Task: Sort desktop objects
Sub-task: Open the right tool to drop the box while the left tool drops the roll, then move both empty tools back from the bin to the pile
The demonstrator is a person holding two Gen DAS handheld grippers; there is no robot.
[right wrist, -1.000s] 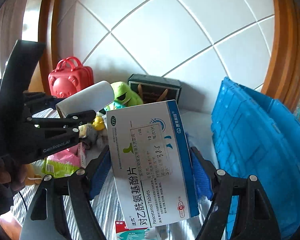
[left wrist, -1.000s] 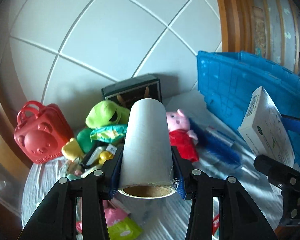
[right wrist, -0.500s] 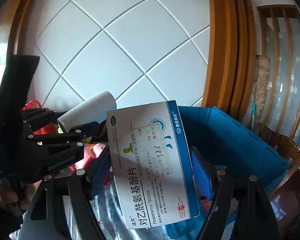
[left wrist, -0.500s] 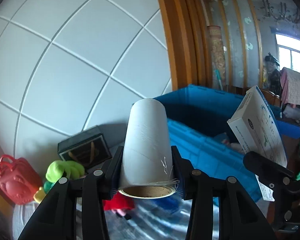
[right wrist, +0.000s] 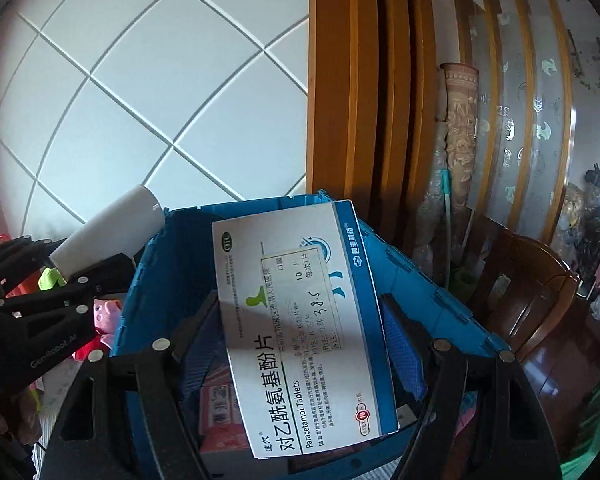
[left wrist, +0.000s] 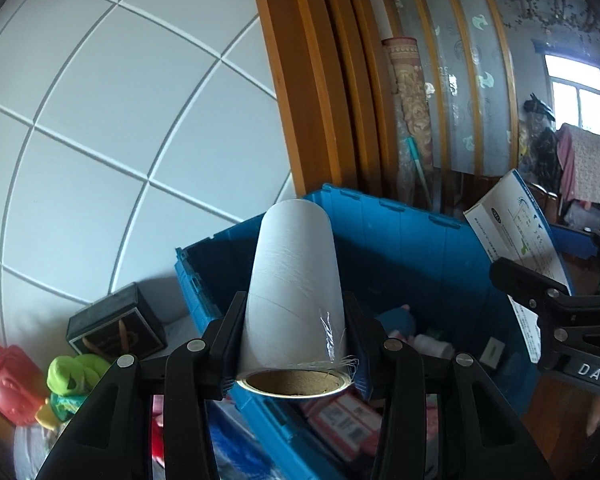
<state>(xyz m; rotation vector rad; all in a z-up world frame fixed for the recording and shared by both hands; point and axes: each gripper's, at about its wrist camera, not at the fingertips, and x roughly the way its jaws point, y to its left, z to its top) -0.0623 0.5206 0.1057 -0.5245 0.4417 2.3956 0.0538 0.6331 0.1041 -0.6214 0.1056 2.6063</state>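
My left gripper (left wrist: 294, 320) is shut on a white roll with a cardboard core (left wrist: 296, 292), held up over the near left edge of the blue crate (left wrist: 420, 248). My right gripper (right wrist: 300, 320) is shut on a white and blue tablet box (right wrist: 300, 320), held above the open crate (right wrist: 420, 280). The box also shows at the right of the left wrist view (left wrist: 516, 240). The roll (right wrist: 108, 232) and left gripper (right wrist: 40, 312) show at the left of the right wrist view. Inside the crate lie red and white boxes (left wrist: 340, 420) and small items.
On the table left of the crate: a dark box (left wrist: 116, 328), a green frog plush (left wrist: 72, 376), a red bear case (left wrist: 4, 380), a pink pig toy (right wrist: 104, 312). A tiled wall is behind; a wooden door frame (left wrist: 312, 80) and a wooden chair (right wrist: 532, 300) stand to the right.
Both grippers have swung right from the toy pile to the blue crate, carrying the roll and the tablet box. The crate's inside has come into view.
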